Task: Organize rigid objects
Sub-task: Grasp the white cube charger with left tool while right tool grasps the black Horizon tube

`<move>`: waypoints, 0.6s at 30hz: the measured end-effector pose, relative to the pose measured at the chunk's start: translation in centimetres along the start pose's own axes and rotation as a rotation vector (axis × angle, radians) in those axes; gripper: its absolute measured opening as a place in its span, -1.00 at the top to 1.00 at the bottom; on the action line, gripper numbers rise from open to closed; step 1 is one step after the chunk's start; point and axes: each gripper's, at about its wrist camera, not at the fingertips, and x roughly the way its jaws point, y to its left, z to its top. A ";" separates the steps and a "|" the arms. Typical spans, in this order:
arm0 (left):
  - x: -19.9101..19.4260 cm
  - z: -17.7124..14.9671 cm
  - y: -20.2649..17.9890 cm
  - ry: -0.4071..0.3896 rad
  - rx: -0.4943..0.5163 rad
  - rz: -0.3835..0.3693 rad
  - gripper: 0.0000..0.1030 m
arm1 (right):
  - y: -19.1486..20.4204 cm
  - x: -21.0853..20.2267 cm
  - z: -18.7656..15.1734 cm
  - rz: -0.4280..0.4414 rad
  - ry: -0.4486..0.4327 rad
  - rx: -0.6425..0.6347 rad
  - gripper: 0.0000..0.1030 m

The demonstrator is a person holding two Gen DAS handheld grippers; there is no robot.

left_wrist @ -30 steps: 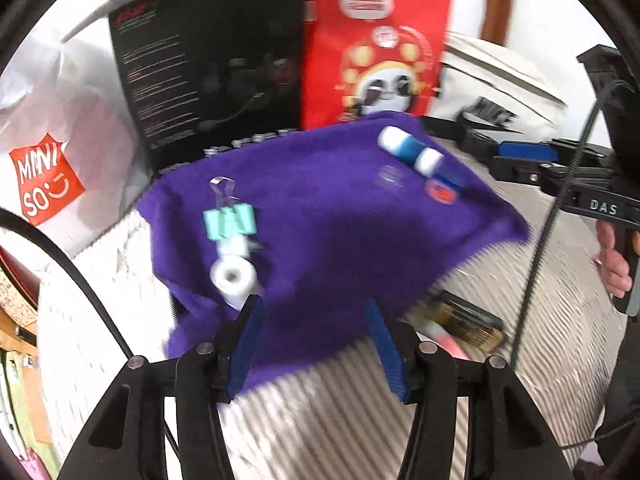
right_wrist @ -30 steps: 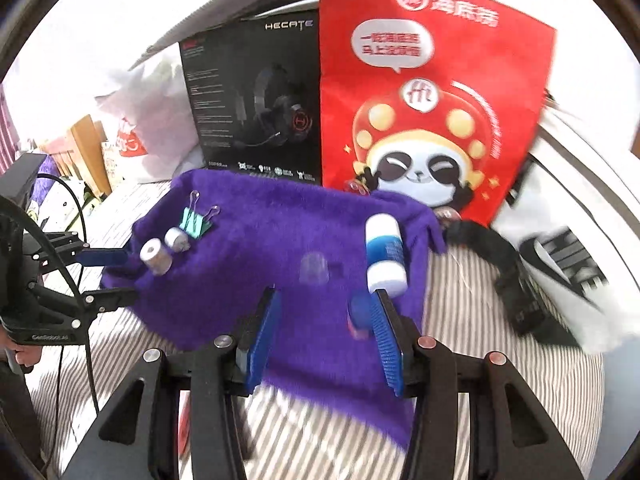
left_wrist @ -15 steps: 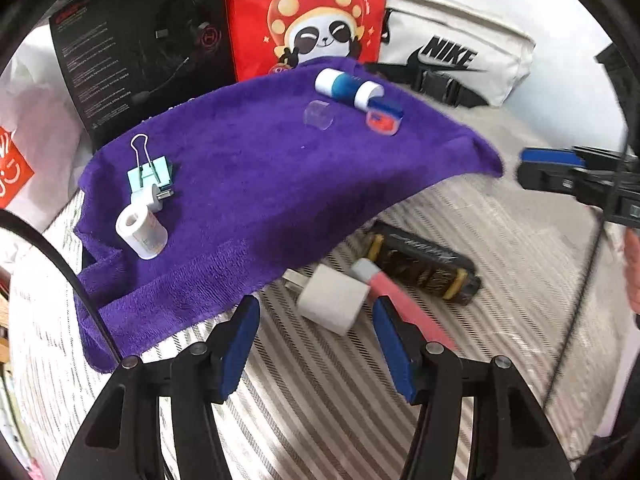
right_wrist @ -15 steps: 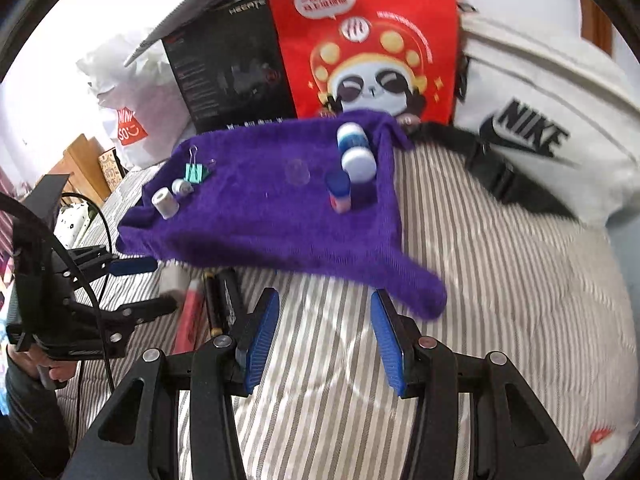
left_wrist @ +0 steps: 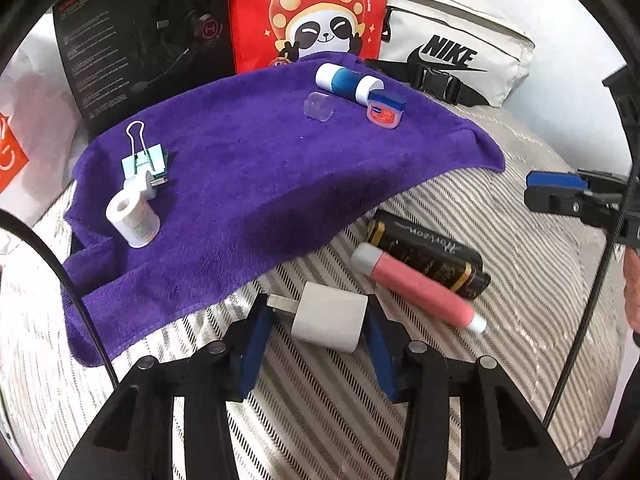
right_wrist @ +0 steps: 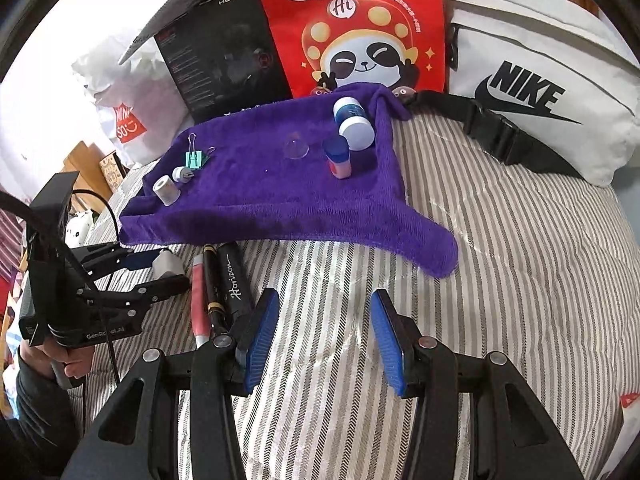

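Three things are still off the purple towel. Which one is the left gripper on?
The white charger plug, sitting between the left gripper's blue pads. The pink tube and black Horizon case lie untouched to its right.

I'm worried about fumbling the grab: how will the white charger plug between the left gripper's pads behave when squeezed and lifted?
The white charger plug looks like a stiff, boxy plastic block, so it should not deform. Its smooth rounded sides may slip a little against the left gripper. It looks small and probably light; lying on the soft striped bedding, it seems unlikely to roll.
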 end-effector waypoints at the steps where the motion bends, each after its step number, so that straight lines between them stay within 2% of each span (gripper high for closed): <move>1: 0.0 -0.1 -0.1 -0.002 0.003 0.002 0.14 | -0.1 0.0 -0.1 0.000 0.000 0.003 0.08; 9: 0.3 0.1 0.2 -0.013 0.013 0.005 0.00 | -0.2 0.7 -0.4 0.008 0.019 0.011 0.08; 13: 0.7 0.4 0.1 -0.013 0.004 0.006 0.00 | -0.1 1.1 -0.6 0.014 0.026 0.013 0.08; 15: 0.6 0.5 -0.1 -0.020 0.004 0.001 0.17 | 0.2 1.3 -0.6 0.020 0.032 0.011 0.08; 18: 0.4 0.3 -0.1 -0.019 0.006 0.019 0.17 | 1.1 1.5 -0.5 0.037 0.032 -0.012 0.08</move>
